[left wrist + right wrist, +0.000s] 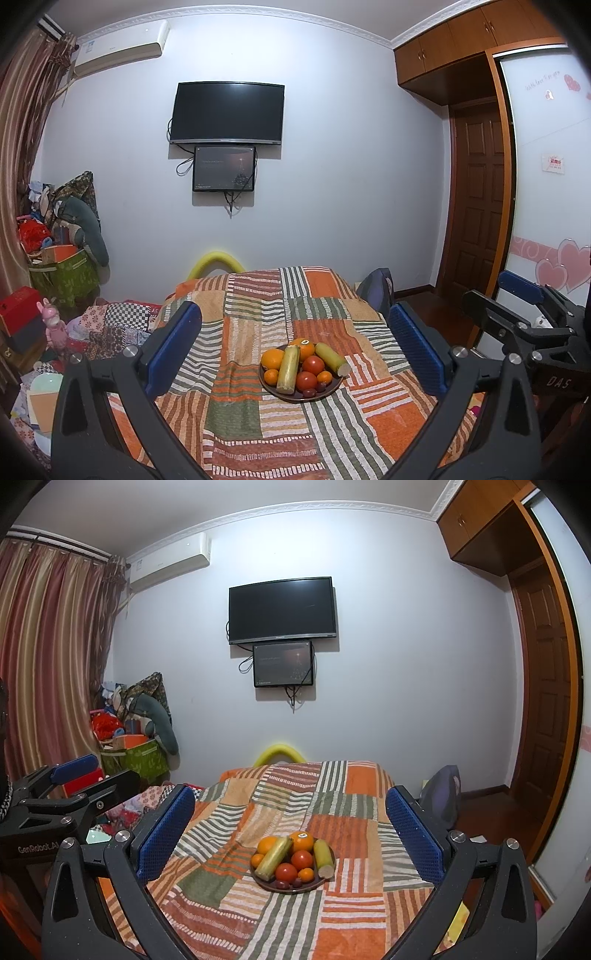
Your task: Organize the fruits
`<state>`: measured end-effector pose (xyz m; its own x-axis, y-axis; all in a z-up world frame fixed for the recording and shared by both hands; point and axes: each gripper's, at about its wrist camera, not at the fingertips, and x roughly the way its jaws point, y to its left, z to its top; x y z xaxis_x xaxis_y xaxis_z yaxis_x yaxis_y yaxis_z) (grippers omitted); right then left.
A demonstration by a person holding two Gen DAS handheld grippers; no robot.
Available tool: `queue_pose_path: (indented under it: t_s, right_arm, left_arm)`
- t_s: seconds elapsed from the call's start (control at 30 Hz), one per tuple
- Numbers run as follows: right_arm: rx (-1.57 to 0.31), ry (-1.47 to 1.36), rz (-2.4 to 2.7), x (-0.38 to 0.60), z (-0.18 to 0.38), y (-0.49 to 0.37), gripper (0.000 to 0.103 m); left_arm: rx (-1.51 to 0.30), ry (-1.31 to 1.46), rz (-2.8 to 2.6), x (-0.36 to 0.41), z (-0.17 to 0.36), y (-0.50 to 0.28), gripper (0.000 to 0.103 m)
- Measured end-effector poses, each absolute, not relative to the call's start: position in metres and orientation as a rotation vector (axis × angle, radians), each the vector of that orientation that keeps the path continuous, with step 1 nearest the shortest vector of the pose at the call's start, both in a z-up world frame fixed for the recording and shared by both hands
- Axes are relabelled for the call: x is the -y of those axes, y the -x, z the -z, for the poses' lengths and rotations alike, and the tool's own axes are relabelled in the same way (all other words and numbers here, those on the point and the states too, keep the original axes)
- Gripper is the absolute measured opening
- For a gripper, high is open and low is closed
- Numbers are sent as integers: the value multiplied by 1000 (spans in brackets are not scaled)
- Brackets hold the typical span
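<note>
A dark round plate [330, 392] sits on a striped patchwork bed cover [258, 314]. It holds oranges [272, 359], red tomatoes [313, 364], two pale green cane pieces [288, 369] and small dark fruits [309, 393]. The plate also shows in the right wrist view [317, 883]. My left gripper [295, 345] is open and empty, held back from the plate. My right gripper [290, 829] is open and empty, also short of the plate. Each gripper shows at the edge of the other's view.
The bed stands before a white wall with a TV [227, 112] and a small screen [224, 168]. Piled bags and boxes [62, 251] sit at left. A wooden door [476, 195] and wardrobe are at right.
</note>
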<state>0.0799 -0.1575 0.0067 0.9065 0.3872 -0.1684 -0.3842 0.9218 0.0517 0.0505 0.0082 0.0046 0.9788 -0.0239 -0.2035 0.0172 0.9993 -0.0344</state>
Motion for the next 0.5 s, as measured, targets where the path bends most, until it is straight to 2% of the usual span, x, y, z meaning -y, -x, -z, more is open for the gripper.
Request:
queue_pose_path:
  t_s: [0.5]
  right_arm:
    - [-186,-19,-400,159,-4,-80,103]
  left_arm:
    - [-219,41,42,-8,-2,-54,103]
